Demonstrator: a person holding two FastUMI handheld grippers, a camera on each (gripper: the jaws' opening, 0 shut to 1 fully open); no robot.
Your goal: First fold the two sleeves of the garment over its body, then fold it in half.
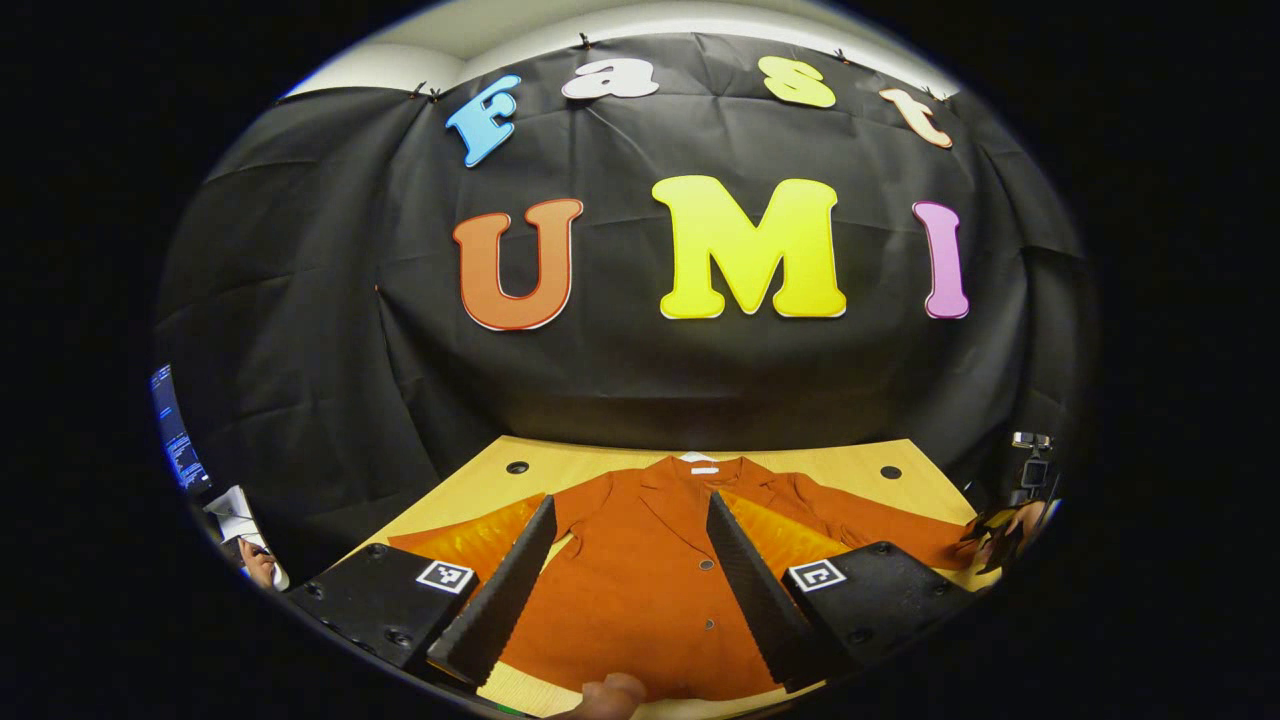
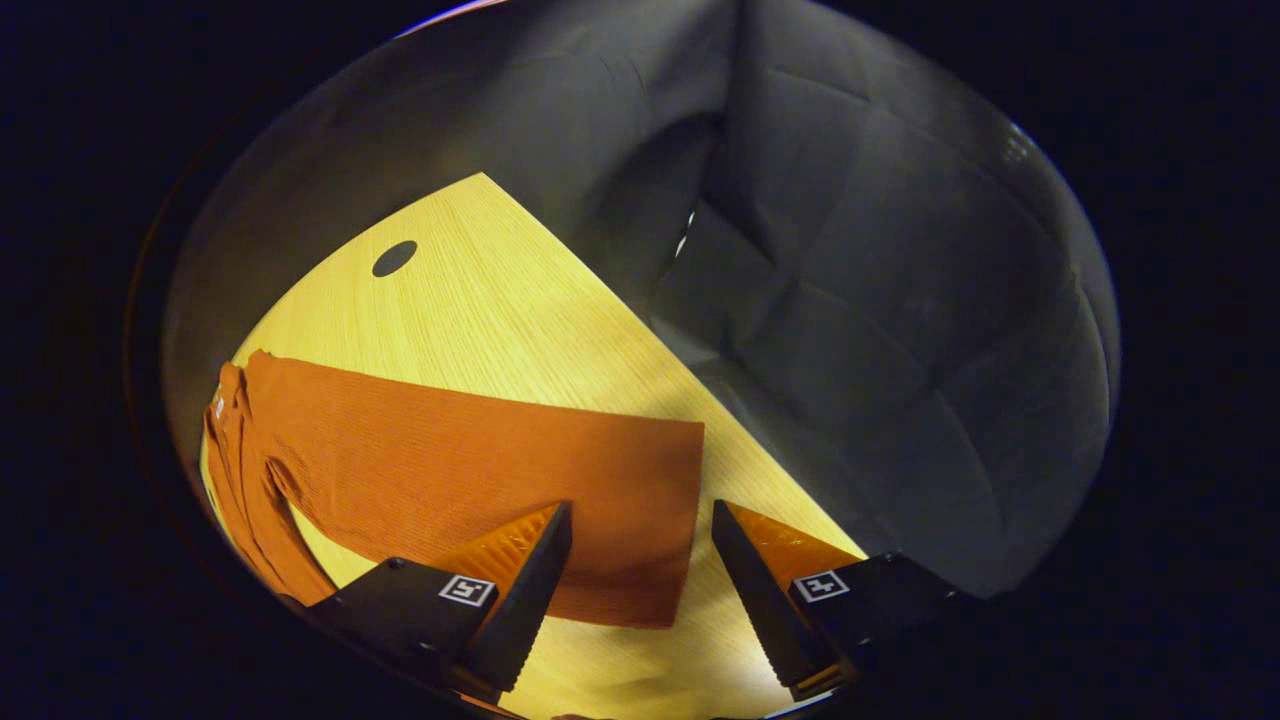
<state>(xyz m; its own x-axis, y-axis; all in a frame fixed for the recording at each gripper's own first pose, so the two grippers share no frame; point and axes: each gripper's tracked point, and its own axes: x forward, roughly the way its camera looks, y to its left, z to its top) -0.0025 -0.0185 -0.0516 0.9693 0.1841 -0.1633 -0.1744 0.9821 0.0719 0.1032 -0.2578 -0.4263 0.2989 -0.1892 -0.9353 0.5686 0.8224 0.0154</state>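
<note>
Garment [image 1: 640, 580]: orange, spread flat on wooden table [image 2: 500, 300], sleeves out. Left gripper [image 1: 630, 590] above its front, fingers apart. Right gripper [image 2: 635, 590] over sleeve cuff [image 2: 640, 520], fingers apart.

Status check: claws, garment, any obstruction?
Both claws open, left claw, right claw above sleeve cuff. Garment flat, sleeves unfolded. No obstruction seen.

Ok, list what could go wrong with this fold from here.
1. The right tool is open above the sleeve's cuff edge; closing now might catch only a thin bit, which could slip out.
2. The jacket is spread flat on the smooth table, so dragging a sleeve may shift the body.
</note>
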